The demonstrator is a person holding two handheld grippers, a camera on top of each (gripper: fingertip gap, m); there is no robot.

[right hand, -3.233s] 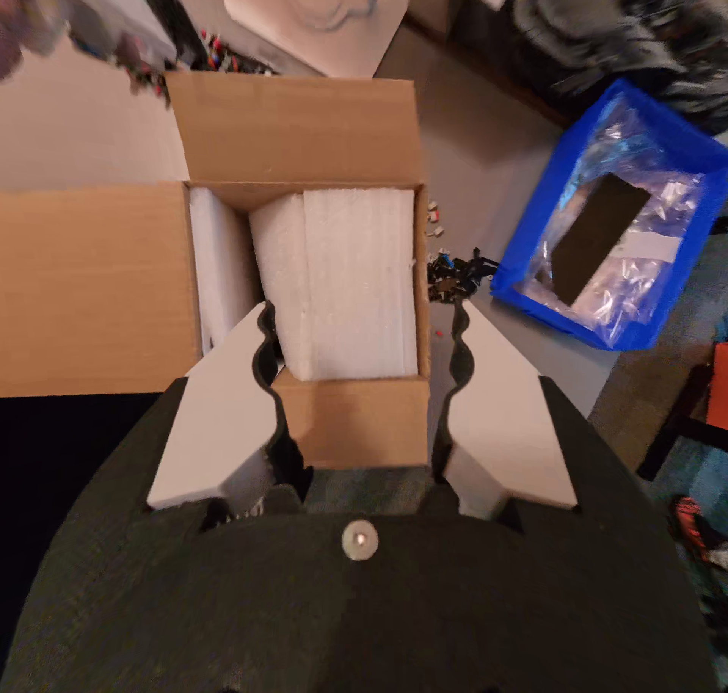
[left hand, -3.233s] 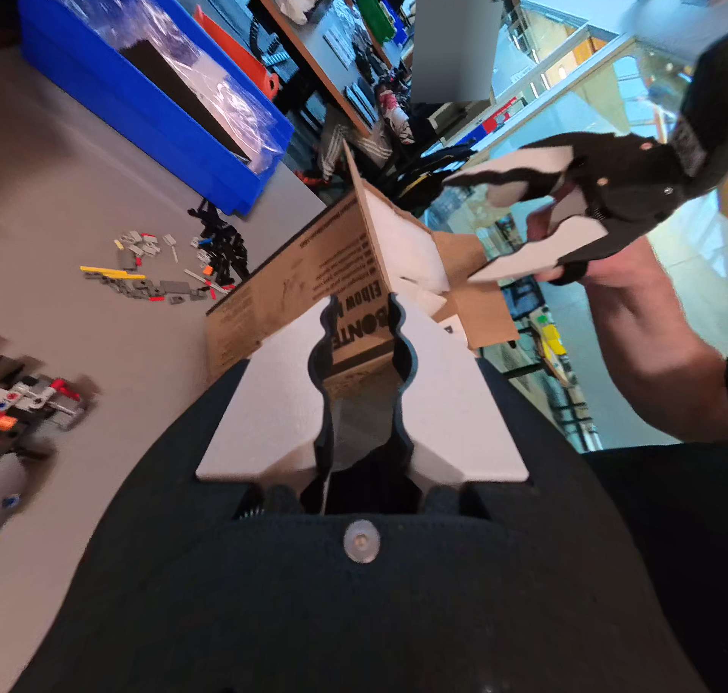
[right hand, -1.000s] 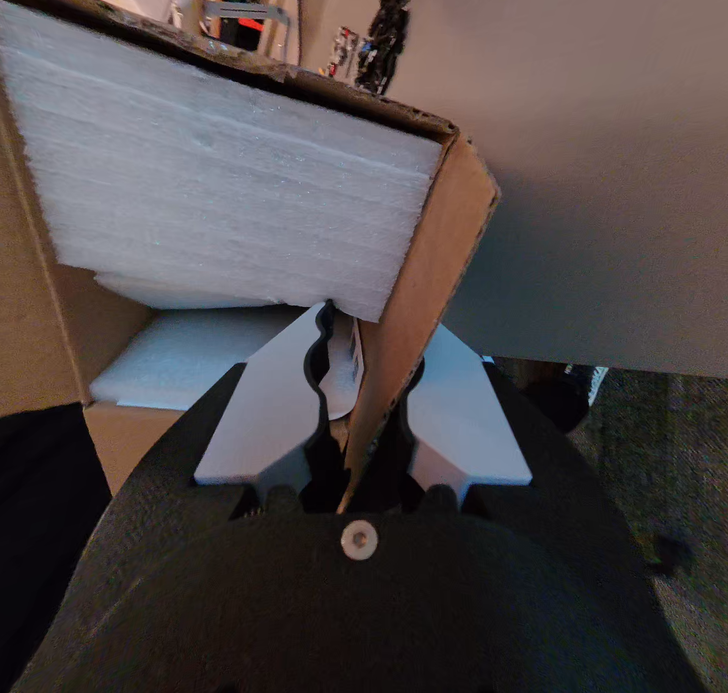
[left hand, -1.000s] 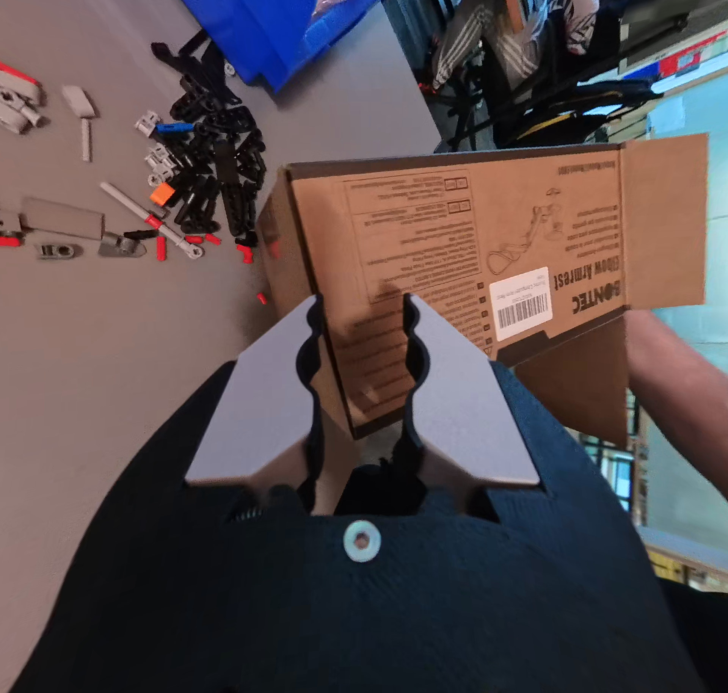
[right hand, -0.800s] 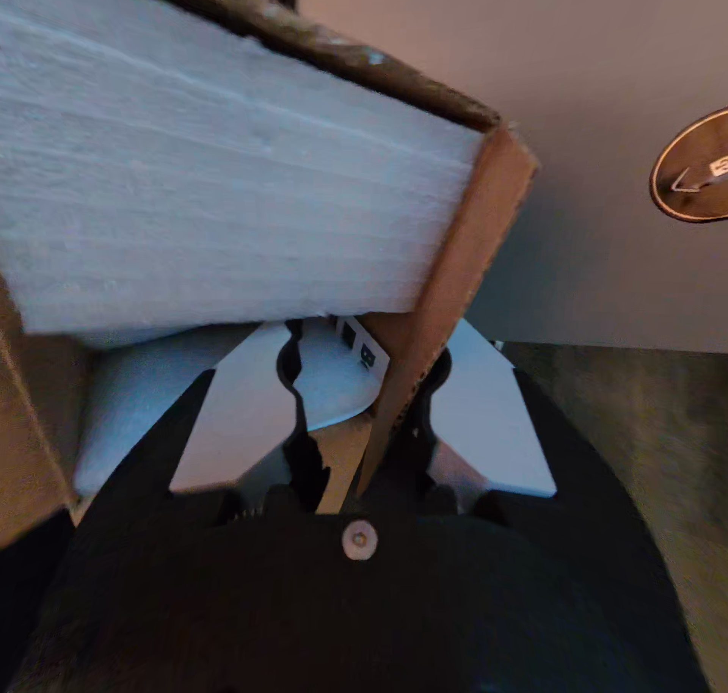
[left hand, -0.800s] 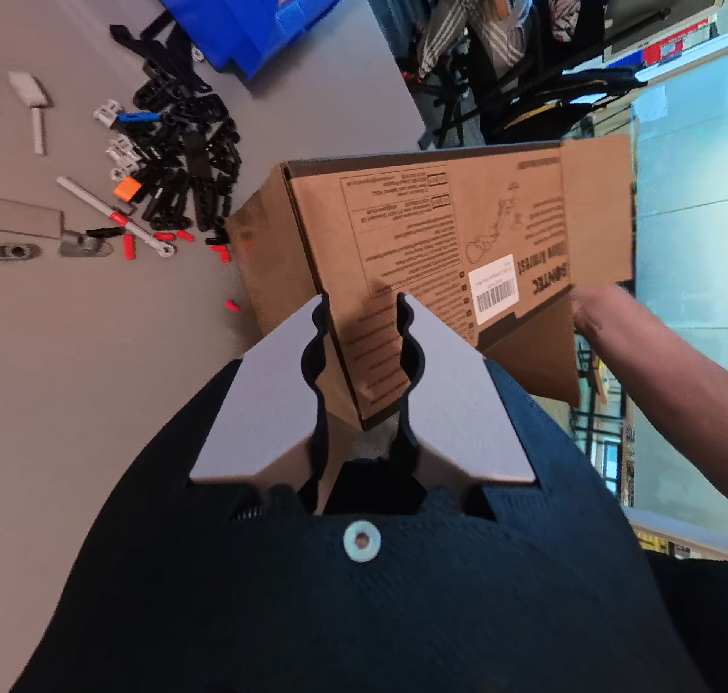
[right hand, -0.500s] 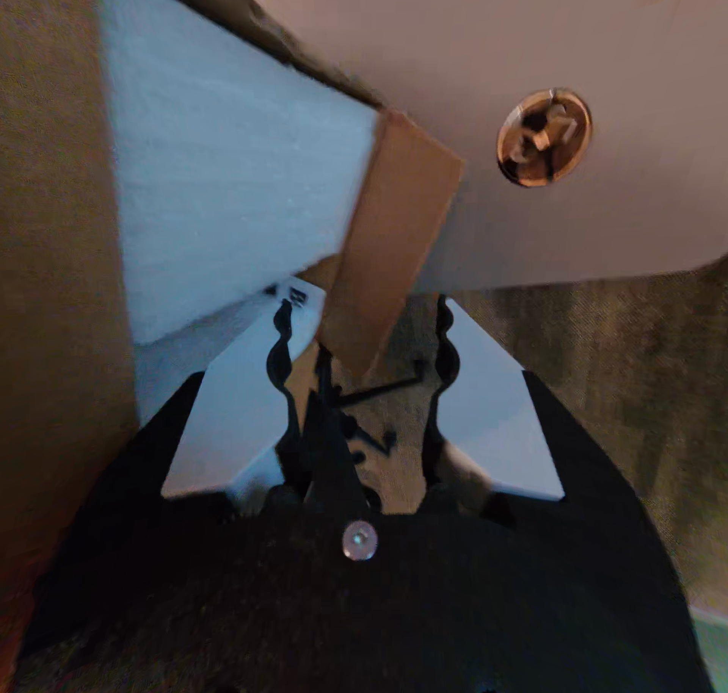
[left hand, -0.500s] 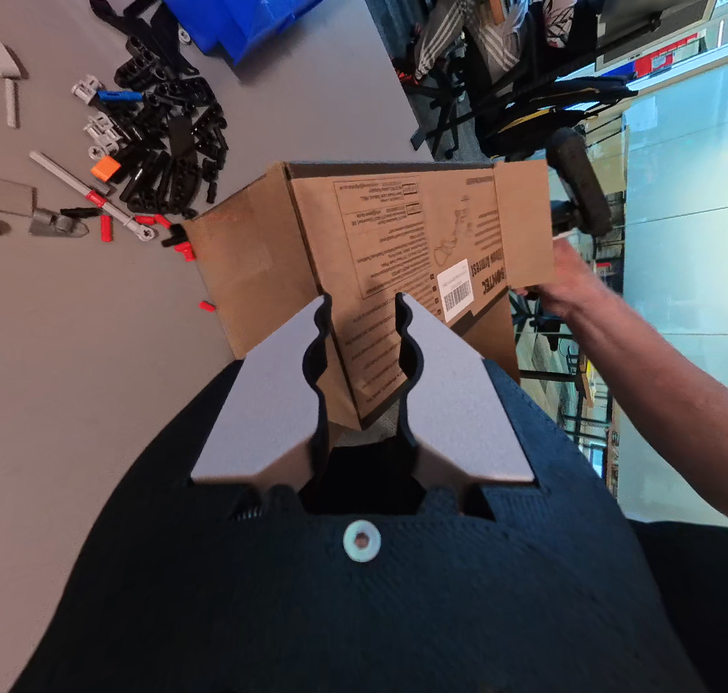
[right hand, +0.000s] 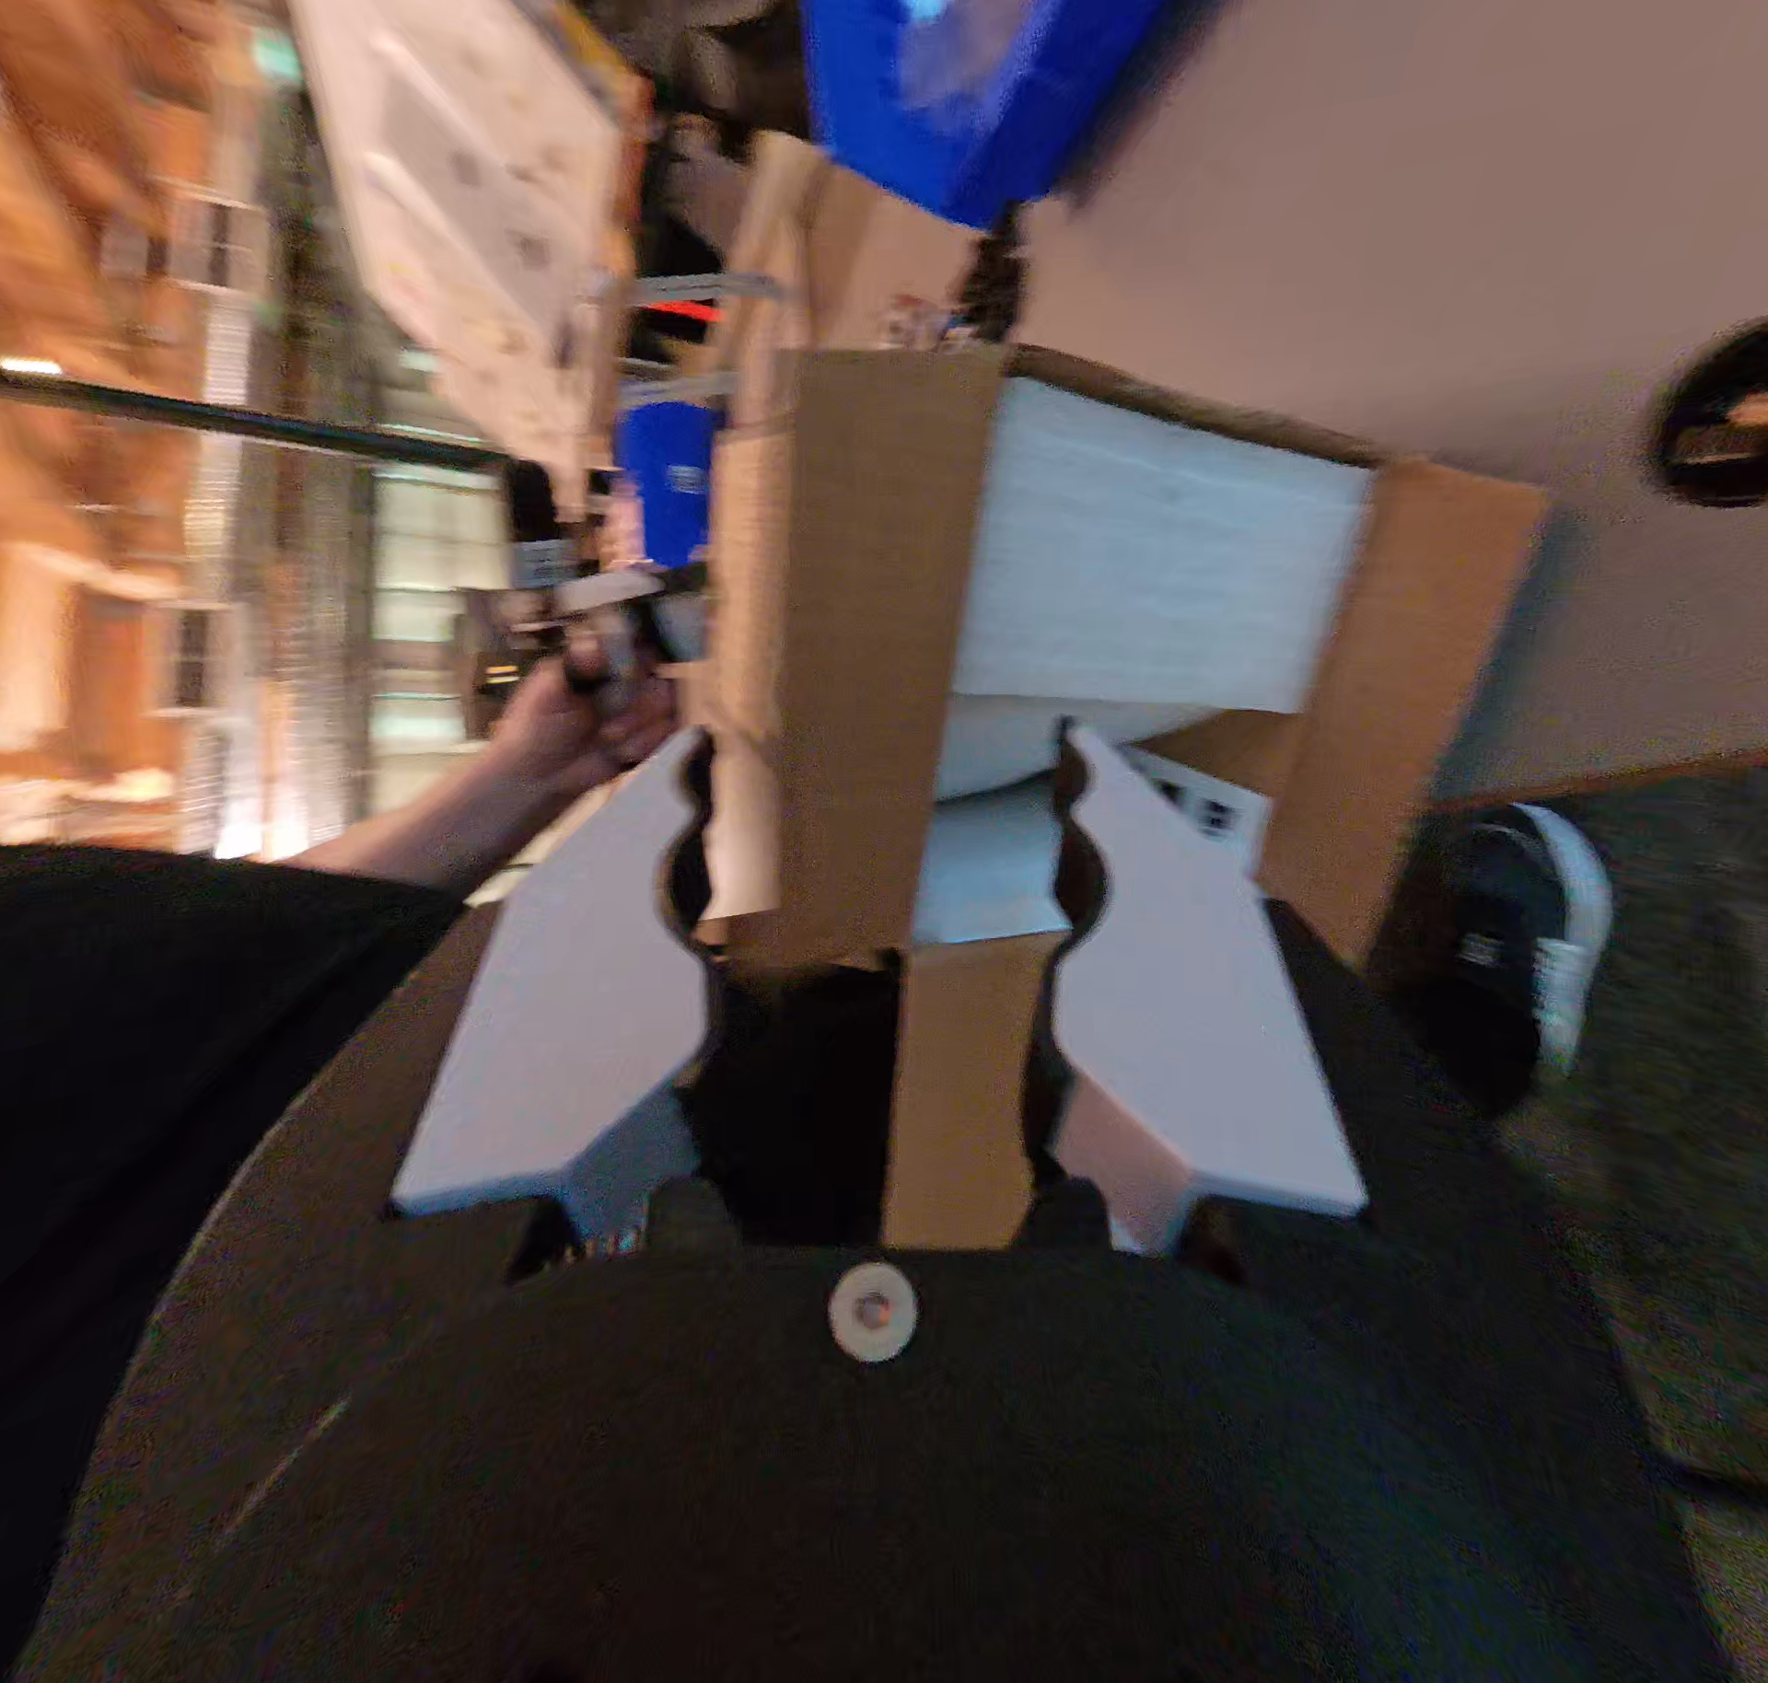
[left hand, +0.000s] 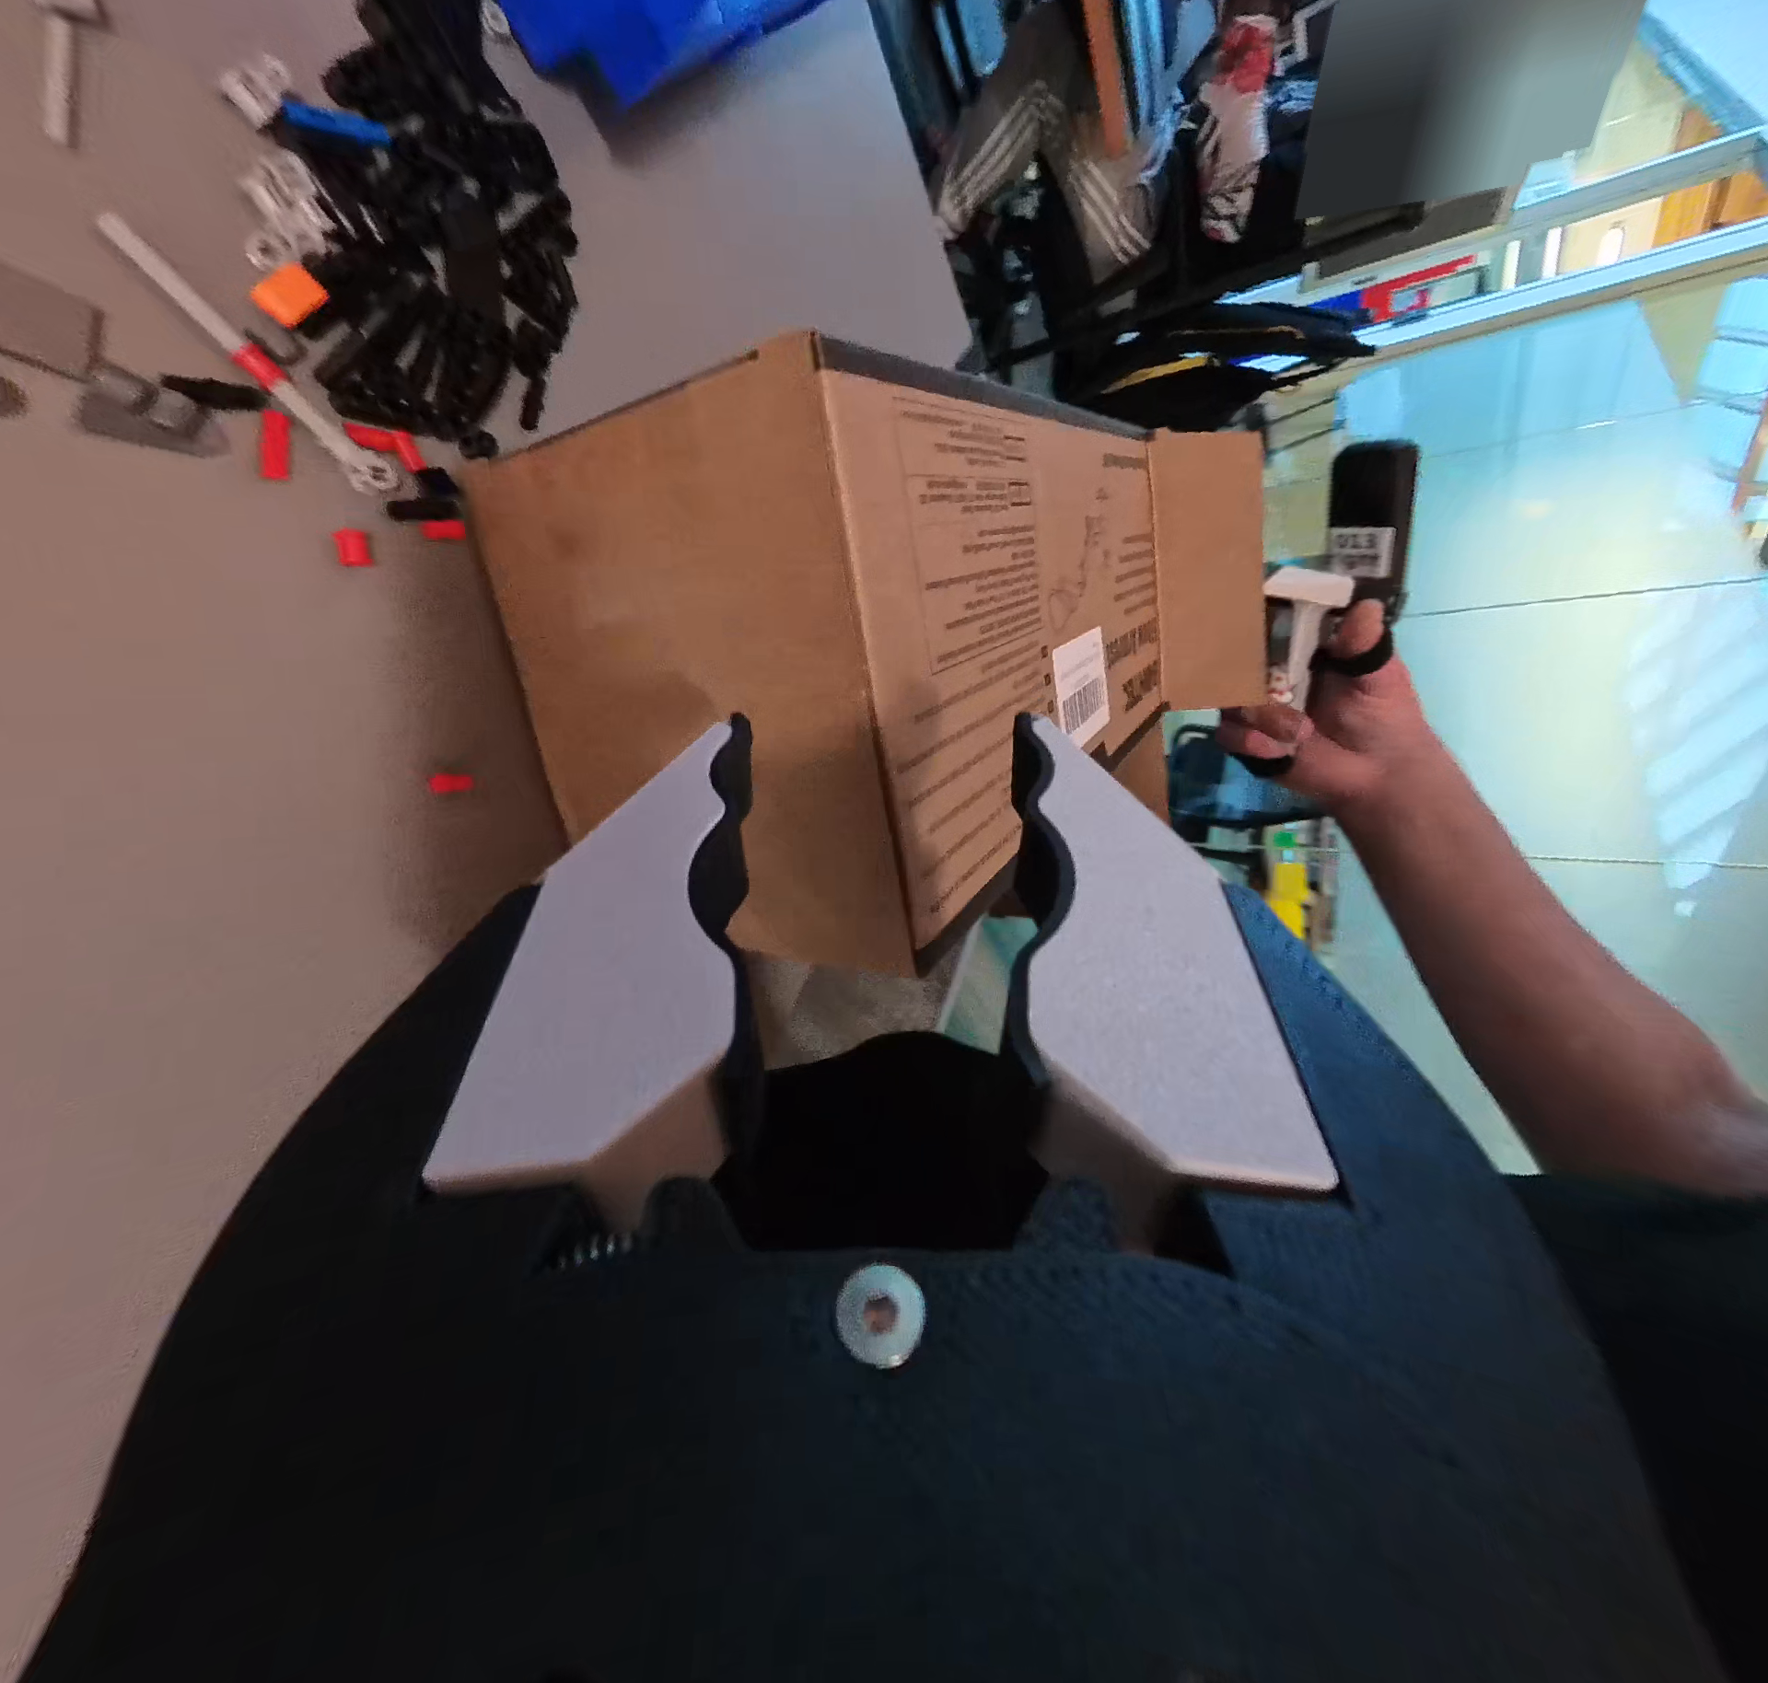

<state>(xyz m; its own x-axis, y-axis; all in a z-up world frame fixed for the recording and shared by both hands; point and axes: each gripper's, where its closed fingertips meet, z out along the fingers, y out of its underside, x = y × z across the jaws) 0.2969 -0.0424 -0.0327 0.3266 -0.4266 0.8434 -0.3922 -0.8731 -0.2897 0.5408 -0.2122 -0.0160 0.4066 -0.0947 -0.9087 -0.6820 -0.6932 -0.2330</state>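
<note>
A brown cardboard box (left hand: 689, 642) lies on its side on the grey table (left hand: 191, 776). My left gripper (left hand: 880, 738) is open, and the box's near corner sits between its jaws without being gripped. In the right wrist view the box's open end (right hand: 861, 633) faces me, with white foam (right hand: 1148, 566) inside. My right gripper (right hand: 885, 738) is open, and a loose cardboard flap (right hand: 966, 1092) lies between its jaws. The right gripper also shows in the left wrist view (left hand: 1311, 623), behind an end flap (left hand: 1210, 566).
Several small black, grey and red building pieces (left hand: 430, 231) lie scattered left of the box. A blue bin (left hand: 670, 1) stands behind them. The table edge runs just past the box. A shoe (right hand: 1531, 920) is on the carpet below.
Both grippers were shut on the box's cardboard edges a second ago; both have opened and drawn back. The box has turned and now lies on its side.
</note>
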